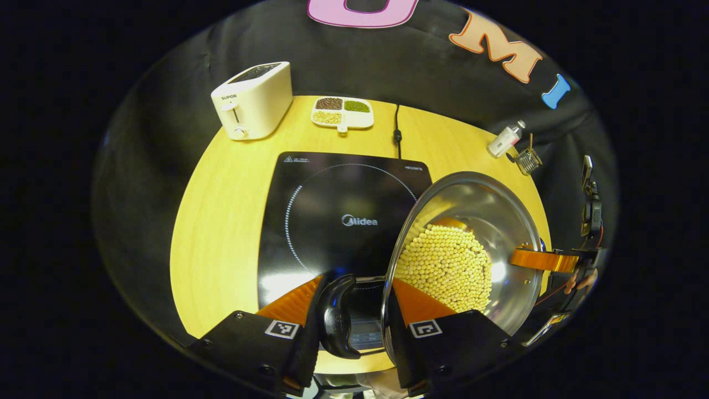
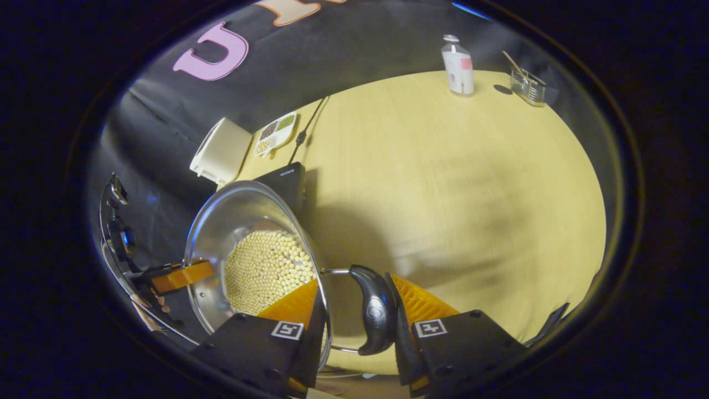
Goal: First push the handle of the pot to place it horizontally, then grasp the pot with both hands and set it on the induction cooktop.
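Both grippers — left [image 1: 354, 310], right [image 2: 354, 310] — clamp the pot's [image 1: 487, 221] handles, jaws closed, carrying it level toward the cooktop [image 1: 332, 210].

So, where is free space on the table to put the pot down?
The induction cooktop glass is bare. A wide bare stretch of table lies between the cooktop and the bottle. The back edge is crowded: toaster, divided dish, cable.

Pale wood desk [image 2: 443, 177] under warm light; black cloth wall [image 1: 388, 61] behind far edge; shadow across desk middle.
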`<state>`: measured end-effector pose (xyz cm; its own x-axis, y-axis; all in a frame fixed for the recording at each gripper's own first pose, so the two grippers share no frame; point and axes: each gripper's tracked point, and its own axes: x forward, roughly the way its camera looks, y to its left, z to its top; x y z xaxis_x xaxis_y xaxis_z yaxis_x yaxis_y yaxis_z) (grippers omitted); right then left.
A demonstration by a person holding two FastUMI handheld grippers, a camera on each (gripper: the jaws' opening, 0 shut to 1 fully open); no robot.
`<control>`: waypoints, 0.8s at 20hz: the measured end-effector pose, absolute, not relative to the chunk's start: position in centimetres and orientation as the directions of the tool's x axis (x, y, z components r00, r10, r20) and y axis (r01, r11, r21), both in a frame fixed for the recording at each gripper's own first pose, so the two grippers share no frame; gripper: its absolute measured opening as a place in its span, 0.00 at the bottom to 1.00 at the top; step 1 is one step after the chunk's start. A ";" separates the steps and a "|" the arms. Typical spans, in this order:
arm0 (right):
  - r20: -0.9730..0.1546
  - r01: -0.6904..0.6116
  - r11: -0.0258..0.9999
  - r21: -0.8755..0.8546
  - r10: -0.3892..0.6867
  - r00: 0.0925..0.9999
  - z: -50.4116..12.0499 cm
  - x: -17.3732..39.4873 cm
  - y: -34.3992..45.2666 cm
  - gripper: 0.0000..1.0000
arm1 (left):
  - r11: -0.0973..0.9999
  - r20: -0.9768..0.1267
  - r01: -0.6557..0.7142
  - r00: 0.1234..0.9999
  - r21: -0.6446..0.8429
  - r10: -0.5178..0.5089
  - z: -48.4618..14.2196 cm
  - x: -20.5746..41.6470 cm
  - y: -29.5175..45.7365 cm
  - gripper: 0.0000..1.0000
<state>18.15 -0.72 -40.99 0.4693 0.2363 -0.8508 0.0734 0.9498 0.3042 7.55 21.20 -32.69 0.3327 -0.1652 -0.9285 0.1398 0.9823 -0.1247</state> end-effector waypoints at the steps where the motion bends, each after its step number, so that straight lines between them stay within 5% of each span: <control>1: -0.849 0.072 0.950 0.305 0.237 0.473 -40.9 18.3 -0.9 0.52 | 0.982 -0.927 0.143 0.336 -0.122 -0.164 -32.8 7.9 21.9 0.58; 16: -0.838 0.102 0.954 0.282 0.193 0.511 -40.5 17.8 -1.5 0.52 | 0.976 -0.900 0.201 0.404 -0.086 -0.162 -34.7 14.3 29.2 0.57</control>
